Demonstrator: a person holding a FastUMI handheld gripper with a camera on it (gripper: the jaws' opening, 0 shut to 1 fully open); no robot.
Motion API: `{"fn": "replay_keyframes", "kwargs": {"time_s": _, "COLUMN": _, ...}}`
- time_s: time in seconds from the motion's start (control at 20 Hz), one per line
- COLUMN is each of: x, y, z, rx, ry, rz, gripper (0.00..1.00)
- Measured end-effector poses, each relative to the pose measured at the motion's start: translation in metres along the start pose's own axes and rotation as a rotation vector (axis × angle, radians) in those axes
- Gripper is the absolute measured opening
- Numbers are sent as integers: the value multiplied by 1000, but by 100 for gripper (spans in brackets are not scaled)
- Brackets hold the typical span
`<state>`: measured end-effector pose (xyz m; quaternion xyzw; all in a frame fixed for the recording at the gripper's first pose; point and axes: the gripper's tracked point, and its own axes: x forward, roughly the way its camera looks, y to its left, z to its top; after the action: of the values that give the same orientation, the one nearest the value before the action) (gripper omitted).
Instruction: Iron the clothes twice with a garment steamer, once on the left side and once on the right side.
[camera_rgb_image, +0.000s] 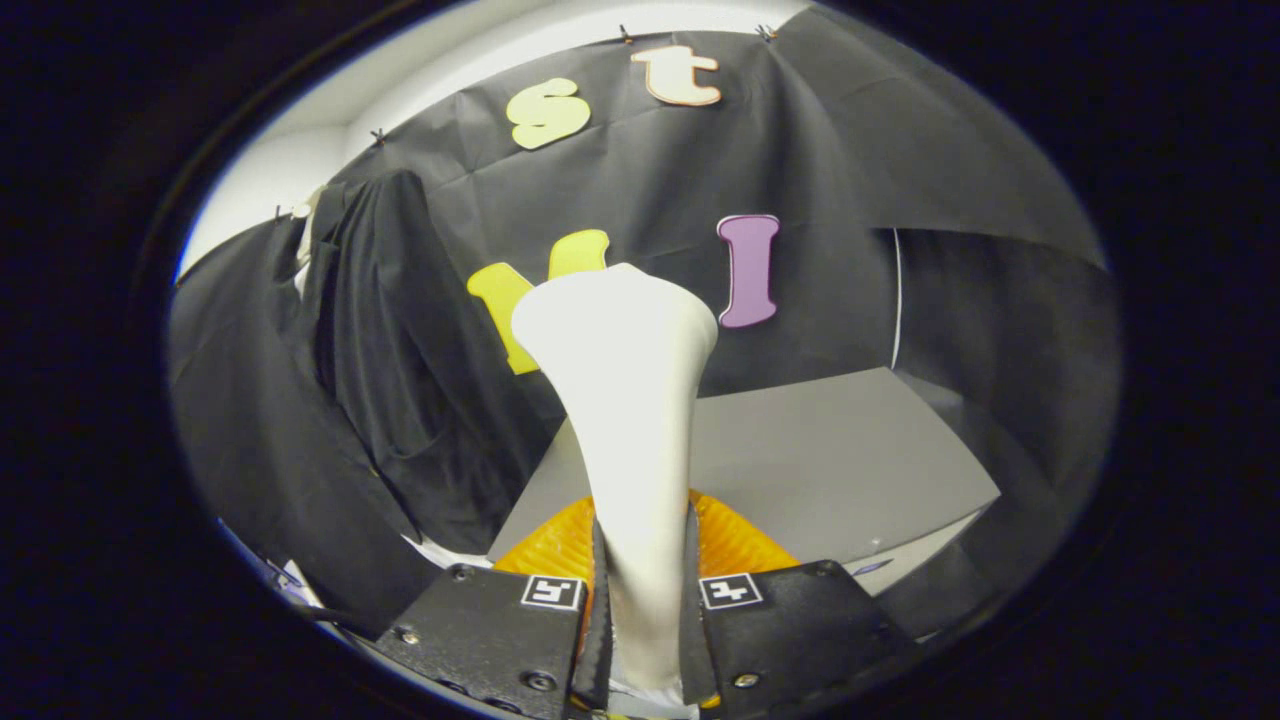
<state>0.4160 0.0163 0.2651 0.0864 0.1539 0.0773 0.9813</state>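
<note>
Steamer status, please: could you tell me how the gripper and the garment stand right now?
Gripper shut on steamer, head upright. Dark garment hangs beyond the fingers, left of the steamer, apart from it. Nothing between them.

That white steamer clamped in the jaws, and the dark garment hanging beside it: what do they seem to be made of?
The garment steamer, held with the gripper shut on its handle, looks like smooth moulded plastic with a soft satin sheen and no seams. The dark garment looks like thin matte woven cloth, judging by its loose folds and creases.
</note>
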Motion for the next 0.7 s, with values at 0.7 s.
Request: {"fn": "replay_keyframes", "kwargs": {"time_s": 0.7, "x": -53, "y": 166, "z": 18, "rx": -110, "ry": -200, "rz": -172, "gripper": 30}}
